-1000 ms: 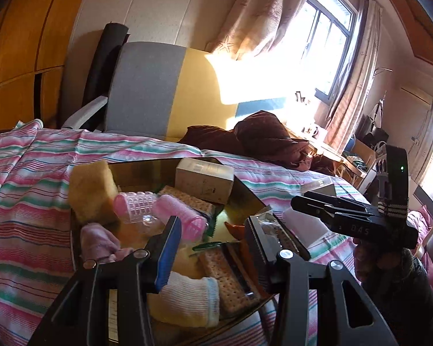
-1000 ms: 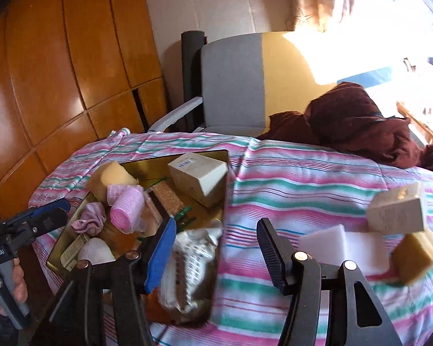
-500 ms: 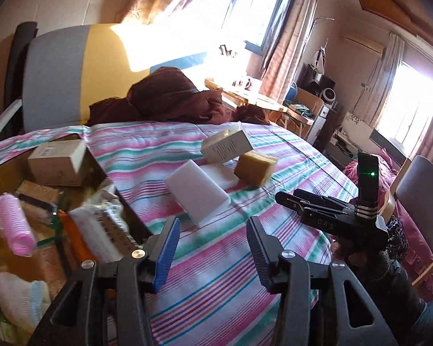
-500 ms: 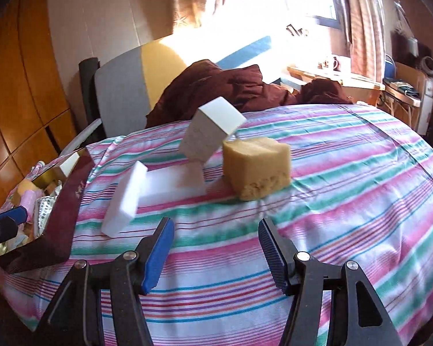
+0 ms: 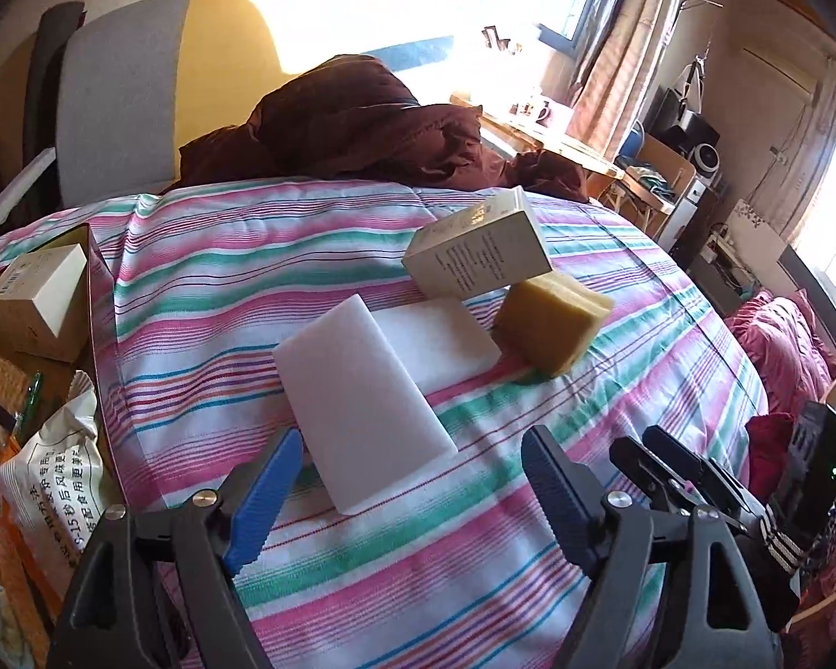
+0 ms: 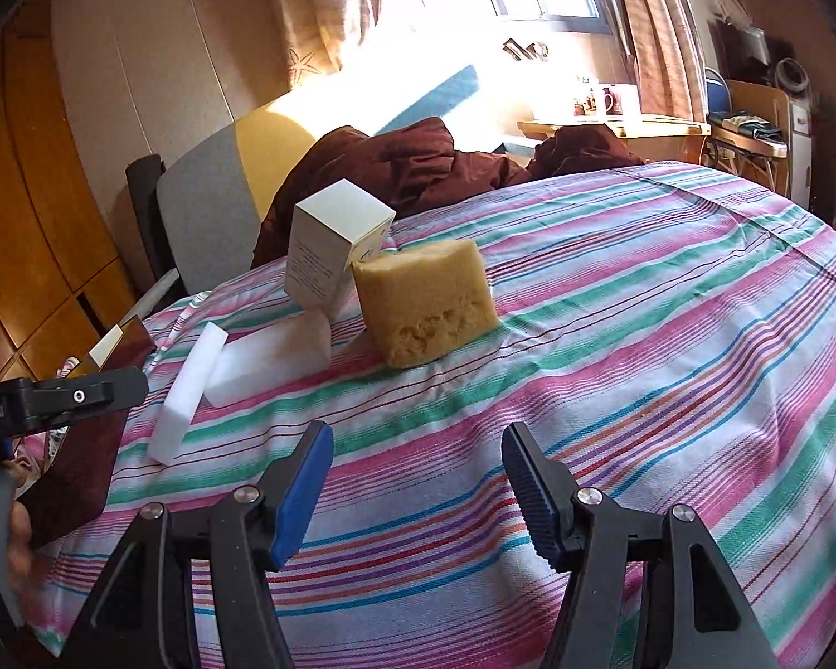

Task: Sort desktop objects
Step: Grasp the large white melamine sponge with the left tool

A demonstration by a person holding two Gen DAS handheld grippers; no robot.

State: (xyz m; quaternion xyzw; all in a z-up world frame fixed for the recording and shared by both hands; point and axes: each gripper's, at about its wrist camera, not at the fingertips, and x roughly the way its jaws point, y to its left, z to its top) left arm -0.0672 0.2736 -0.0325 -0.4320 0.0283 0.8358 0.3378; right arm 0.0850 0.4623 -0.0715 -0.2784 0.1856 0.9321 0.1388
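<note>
My left gripper (image 5: 412, 482) hovers open and empty just short of a white foam slab (image 5: 362, 396) that leans on a second white slab (image 5: 437, 334). Behind them a yellow sponge (image 5: 552, 329) props up a tilted white carton (image 5: 479, 251). In the right wrist view my right gripper (image 6: 418, 479) is open and empty over the striped cloth, with the yellow sponge (image 6: 429, 301) ahead of it, the carton (image 6: 334, 240) leaning on the sponge, and the two slabs (image 6: 273, 351) to the left.
At the left stands a brown tray (image 5: 92, 256) with a small box (image 5: 33, 301), a printed bag (image 5: 56, 490) and other items. A dark red blanket (image 5: 362, 122) lies at the far edge, with a grey-yellow chair (image 5: 122, 89) behind. The striped cloth (image 6: 669, 334) spreads to the right.
Both grippers have swung right, away from the tray, and come close to the slabs, sponge and carton. Both stayed open and empty.
</note>
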